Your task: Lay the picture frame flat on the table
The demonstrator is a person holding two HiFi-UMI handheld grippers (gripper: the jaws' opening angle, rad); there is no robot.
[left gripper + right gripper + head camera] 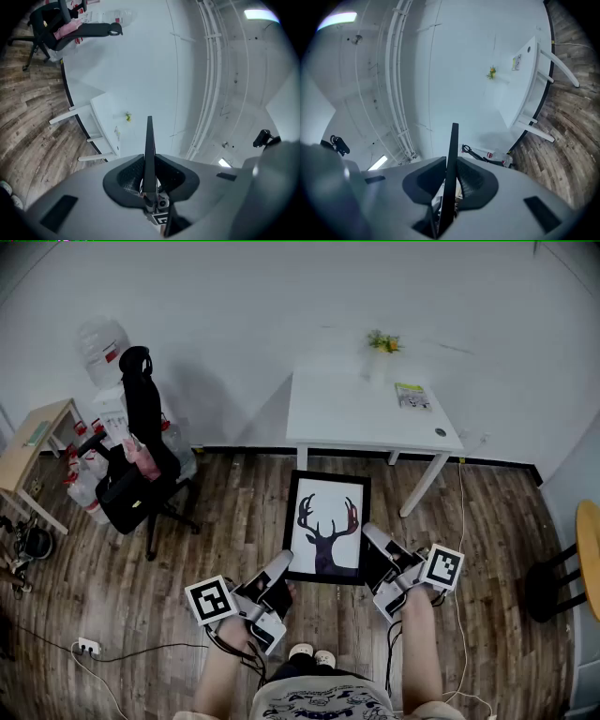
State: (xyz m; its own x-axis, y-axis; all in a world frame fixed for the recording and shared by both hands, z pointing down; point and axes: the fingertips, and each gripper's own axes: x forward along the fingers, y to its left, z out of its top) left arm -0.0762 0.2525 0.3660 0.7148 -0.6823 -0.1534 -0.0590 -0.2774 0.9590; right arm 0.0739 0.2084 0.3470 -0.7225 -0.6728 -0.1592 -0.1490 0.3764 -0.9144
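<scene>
Head view: a person stands on a wood-plank floor, looking steeply down, with a gripper in each hand. Between the two hangs a black picture frame showing a dark deer silhouette on white. It is held up off the floor, picture side towards the camera. It is not on the white table, which stands beyond it; the frame's top edge sits near the table's front edge. The left gripper clamps the frame's lower left edge, and the right gripper clamps its lower right edge. On the table, a vase of yellow flowers stands at the far edge, and a small booklet lies near the far right corner. A black office chair stands off to the left.

Left gripper view: the frame appears edge-on as a thin black blade rising straight up between the jaws. Both dark pads press against it, with no gap to either side. The table and chair show beyond, tilted.

Right gripper view: the same thin black edge runs up between the jaws, which are nearly together and squeezed onto it from both sides. The table and flowers show at upper right.
</scene>
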